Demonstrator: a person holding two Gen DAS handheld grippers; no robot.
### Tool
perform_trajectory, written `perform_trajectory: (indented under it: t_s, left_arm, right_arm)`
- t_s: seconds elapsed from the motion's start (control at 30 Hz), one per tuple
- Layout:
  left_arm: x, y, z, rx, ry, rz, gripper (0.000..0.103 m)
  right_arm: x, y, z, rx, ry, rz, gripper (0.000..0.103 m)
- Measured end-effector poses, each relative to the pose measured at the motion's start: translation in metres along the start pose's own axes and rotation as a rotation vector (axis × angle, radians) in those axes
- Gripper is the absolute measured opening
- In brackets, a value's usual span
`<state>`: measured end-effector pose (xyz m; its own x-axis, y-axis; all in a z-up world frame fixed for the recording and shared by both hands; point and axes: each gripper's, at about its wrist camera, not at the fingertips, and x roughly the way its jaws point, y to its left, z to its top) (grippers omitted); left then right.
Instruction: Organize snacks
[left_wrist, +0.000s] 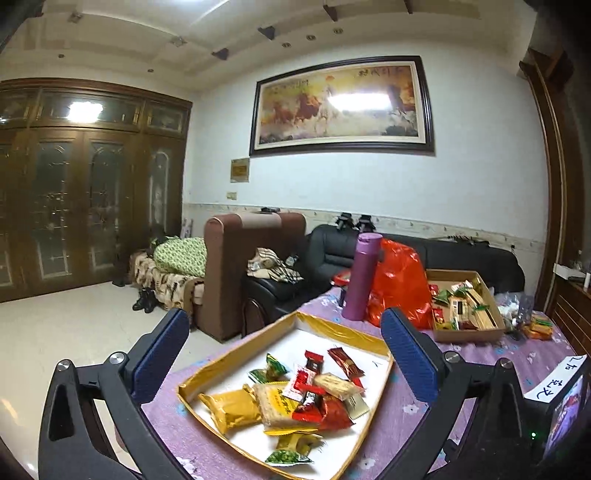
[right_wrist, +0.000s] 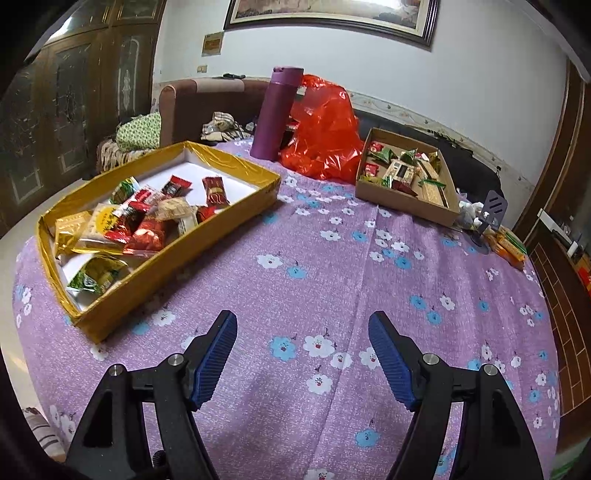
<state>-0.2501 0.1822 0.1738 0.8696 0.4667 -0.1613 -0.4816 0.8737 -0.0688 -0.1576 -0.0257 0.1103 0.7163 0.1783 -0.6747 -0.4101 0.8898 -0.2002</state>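
- Two boxes hold the snacks on the worktop, which wears a purple flowered cloth: a gold-rimmed tray on my left and a brown cardboard box further off to the right, well apart from each other.
- My left gripper hangs above the near side of the gold-rimmed tray with its fingers spread as wide as they go and nothing between them.
- My right gripper points down at bare cloth between the boxes, fingers spread about halfway, also empty.
- In the tray, small wrapped packets lie heaped and overlapping: a gold foil packet, a pale cracker pack, red wrappers and a green packet near the front rim.
- I judge all of these light, and the film slick and crinkly, so a pinch on a flat face may slide off.
- The crimped end seals look like the surest hold; failing that, I would grip across the narrow width of one packet.
- Crackers inside are probably brittle, so I would close gently.
- Loose packets at the edge of the heap, such as the green one, seem easier to lift singly than the buried ones.
- Contents of the brown cardboard box are too small here for me to tell apart surely.
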Motion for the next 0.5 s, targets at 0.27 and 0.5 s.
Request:
perform_trajectory:
  t_s: [0.27, 0.5]
  left_arm:
    - [0.003, -0.016, -0.013, 0.096, 0.05, -0.003, 0.103]
    - [0.018, -0.025, -0.026, 0.134, 0.161, -0.036, 0.103]
  right_arm:
    - [-0.012, 0.004, 0.001, -0.005, -0.052, 0.042, 0.079]
    - [-0.02, 0.013, 0.0, -0.018, -0.088, 0.097, 0.08]
